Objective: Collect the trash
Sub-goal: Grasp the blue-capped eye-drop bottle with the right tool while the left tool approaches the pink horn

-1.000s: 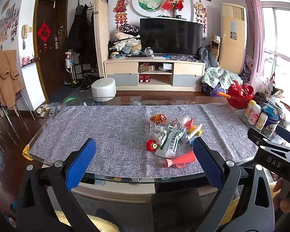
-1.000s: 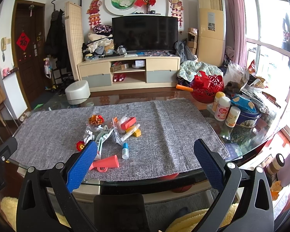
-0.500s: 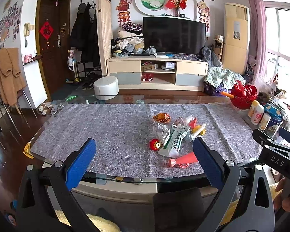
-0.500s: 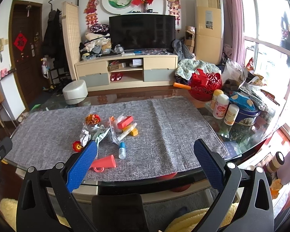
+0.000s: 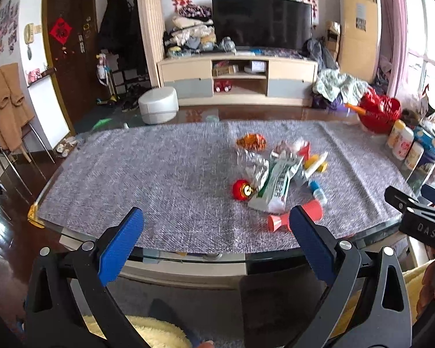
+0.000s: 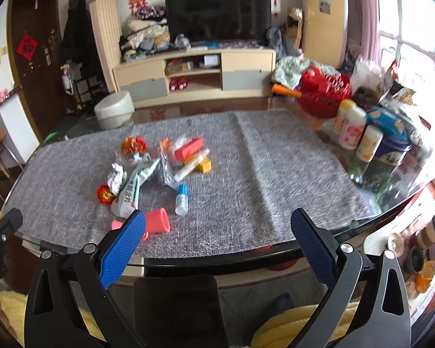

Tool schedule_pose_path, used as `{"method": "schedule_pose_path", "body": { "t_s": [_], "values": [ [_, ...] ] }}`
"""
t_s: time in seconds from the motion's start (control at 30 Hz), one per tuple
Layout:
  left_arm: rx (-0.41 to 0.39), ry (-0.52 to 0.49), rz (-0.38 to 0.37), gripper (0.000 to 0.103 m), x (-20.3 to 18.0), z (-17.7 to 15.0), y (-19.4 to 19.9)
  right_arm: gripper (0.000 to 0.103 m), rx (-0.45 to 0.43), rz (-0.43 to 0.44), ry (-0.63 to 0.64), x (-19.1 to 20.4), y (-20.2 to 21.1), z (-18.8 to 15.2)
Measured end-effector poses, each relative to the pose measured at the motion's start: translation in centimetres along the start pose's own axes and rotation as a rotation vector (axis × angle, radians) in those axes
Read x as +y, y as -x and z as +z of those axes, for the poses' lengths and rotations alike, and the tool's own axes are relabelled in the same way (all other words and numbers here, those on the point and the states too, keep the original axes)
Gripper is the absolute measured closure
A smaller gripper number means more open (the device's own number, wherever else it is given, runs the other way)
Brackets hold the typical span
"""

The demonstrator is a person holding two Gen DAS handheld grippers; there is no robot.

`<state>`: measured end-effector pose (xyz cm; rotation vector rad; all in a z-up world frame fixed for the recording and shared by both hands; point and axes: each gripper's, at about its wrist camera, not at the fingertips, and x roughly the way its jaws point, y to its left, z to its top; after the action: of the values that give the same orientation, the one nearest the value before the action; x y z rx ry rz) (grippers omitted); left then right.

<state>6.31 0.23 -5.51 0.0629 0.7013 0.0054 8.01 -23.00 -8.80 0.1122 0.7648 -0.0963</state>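
Here, both grippers hang short of the near edge of the glass table (image 5: 194, 256), touching nothing. The left gripper (image 5: 216, 226) has its blue pads spread wide with nothing between them, and so does the right gripper (image 6: 217, 227). The trash lies heaped on the grey cloth (image 6: 275, 174): a green-and-white wrapper (image 6: 132, 187), crumpled foil (image 5: 253, 169), a red round piece (image 5: 240, 190), a small blue-capped bottle (image 6: 182, 198) and a coral cone-shaped cup (image 6: 158, 221) nearest the edge.
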Motion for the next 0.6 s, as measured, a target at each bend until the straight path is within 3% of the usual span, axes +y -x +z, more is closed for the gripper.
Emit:
{"method": "schedule_pose_path", "body": {
  "t_s": [0.4,0.5,0.6],
  "values": [
    [0.109,0.003,0.006,0.008,0.6,-0.9,-6.4,0.003,0.148,0.084,0.019,2.0,-9.2,1.4],
    [0.138,-0.014,-0.026,0.008,0.1,-1.2,-7.7,0.027,0.195,0.125,0.023,2.8,-11.4,1.9],
    [0.163,-0.011,-0.071,0.008,-0.2,-1.4,-8.6,0.043,0.227,0.140,0.032,3.3,-13.0,2.0]
  ]
}}
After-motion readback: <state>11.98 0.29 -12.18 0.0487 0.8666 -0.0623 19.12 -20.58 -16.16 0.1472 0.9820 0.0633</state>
